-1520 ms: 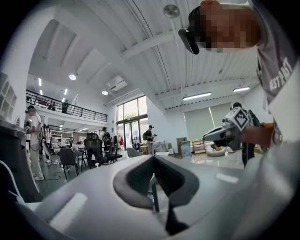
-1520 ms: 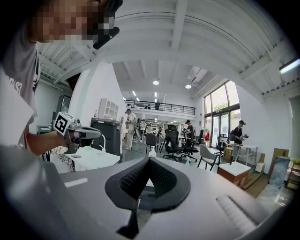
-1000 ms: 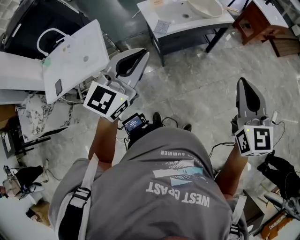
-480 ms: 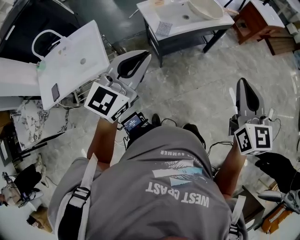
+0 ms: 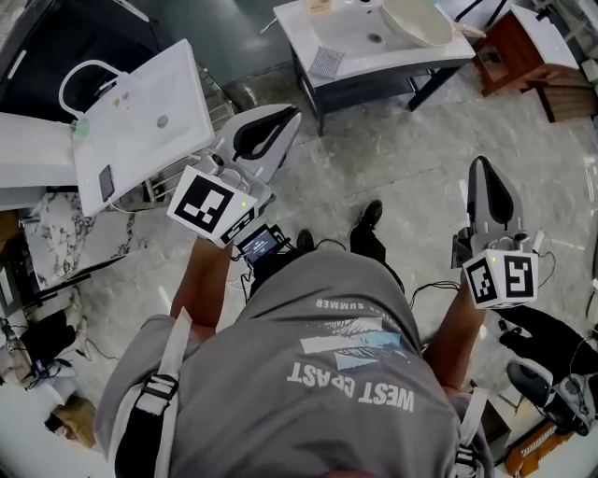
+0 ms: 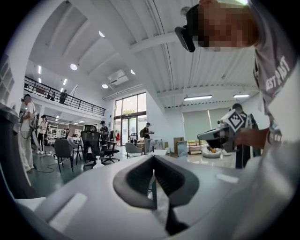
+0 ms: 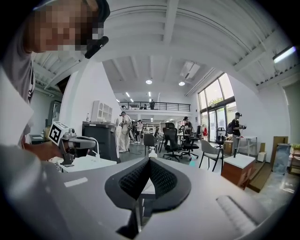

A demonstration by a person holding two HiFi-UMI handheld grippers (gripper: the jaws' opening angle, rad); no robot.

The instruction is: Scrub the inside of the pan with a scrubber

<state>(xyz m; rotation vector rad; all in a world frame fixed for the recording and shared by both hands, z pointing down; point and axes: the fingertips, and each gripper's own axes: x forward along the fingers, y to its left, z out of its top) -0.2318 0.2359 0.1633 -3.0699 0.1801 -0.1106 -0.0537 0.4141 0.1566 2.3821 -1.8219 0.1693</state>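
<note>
Both claws pressed together and empty, held out over the floor, well away from the pan.

A person in a grey shirt (image 5: 346,373) stands on the pale stone floor (image 5: 402,168). The left claw (image 5: 290,114) and the right claw (image 5: 482,166) are out to either side, each with its jaws closed edge to edge on nothing. At the top of the head view a white worktop (image 5: 304,33) carries a pale round dish (image 5: 416,21) that seems to be the pan. A small grey patterned pad (image 5: 326,61), perhaps the scrubber, lies at that worktop's front edge, apart from the dish. Neither claw is near them.
</note>
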